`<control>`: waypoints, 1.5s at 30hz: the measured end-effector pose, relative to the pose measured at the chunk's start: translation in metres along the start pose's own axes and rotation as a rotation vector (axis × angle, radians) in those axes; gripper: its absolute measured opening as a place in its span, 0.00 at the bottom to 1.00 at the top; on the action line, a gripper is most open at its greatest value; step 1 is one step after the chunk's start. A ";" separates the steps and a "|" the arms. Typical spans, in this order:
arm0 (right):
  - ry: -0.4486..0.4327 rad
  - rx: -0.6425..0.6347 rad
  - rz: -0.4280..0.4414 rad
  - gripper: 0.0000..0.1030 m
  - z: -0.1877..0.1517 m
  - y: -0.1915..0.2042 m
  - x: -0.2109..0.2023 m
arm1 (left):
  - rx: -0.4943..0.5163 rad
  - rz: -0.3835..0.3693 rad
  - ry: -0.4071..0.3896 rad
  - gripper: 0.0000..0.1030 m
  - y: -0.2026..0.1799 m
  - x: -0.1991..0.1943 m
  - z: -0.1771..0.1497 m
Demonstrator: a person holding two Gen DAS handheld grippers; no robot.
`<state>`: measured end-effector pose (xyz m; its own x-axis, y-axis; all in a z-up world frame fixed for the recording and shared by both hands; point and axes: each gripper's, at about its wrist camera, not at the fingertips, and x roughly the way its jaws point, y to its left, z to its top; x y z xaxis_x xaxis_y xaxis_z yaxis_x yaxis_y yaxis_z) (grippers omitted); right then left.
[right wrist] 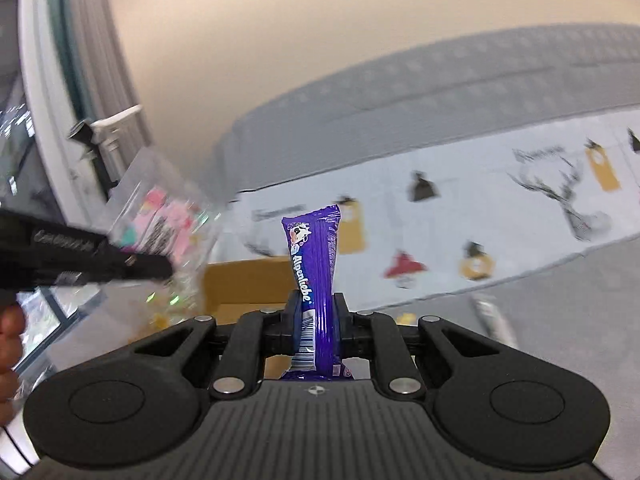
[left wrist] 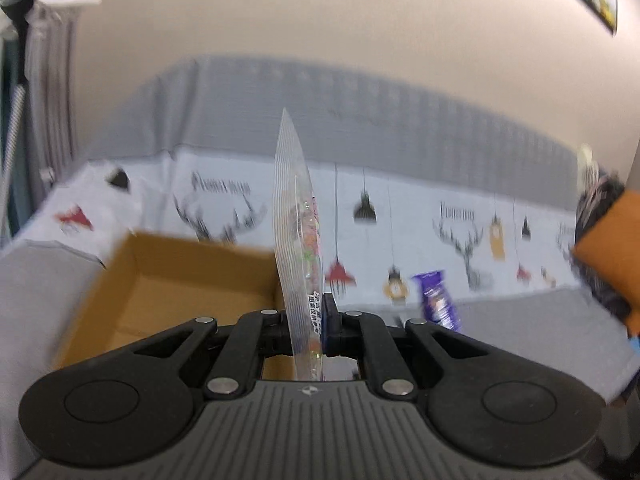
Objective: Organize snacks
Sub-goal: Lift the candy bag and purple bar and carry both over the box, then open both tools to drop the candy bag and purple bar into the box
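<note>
Left wrist view: the left gripper pinches a clear bag upright, box just ahead-left. The right gripper pinches a purple bar upright, box behind it.

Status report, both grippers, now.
Left gripper shut on clear candy bag. Right gripper shut on purple Alpenliebe pack. Cardboard box ahead, unobstructed.
</note>
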<state>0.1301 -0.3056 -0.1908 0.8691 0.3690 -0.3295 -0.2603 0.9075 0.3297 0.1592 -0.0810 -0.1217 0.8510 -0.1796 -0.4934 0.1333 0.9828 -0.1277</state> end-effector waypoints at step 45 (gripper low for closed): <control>0.514 -0.124 -0.182 0.15 -0.086 0.137 0.223 | -0.182 0.020 0.335 0.10 0.189 0.156 -0.096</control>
<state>0.2523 -0.0813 -0.2956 0.5957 0.2267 -0.7705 -0.1999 0.9710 0.1312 0.2689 0.0729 -0.3052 0.6355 -0.1944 -0.7472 0.0004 0.9679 -0.2515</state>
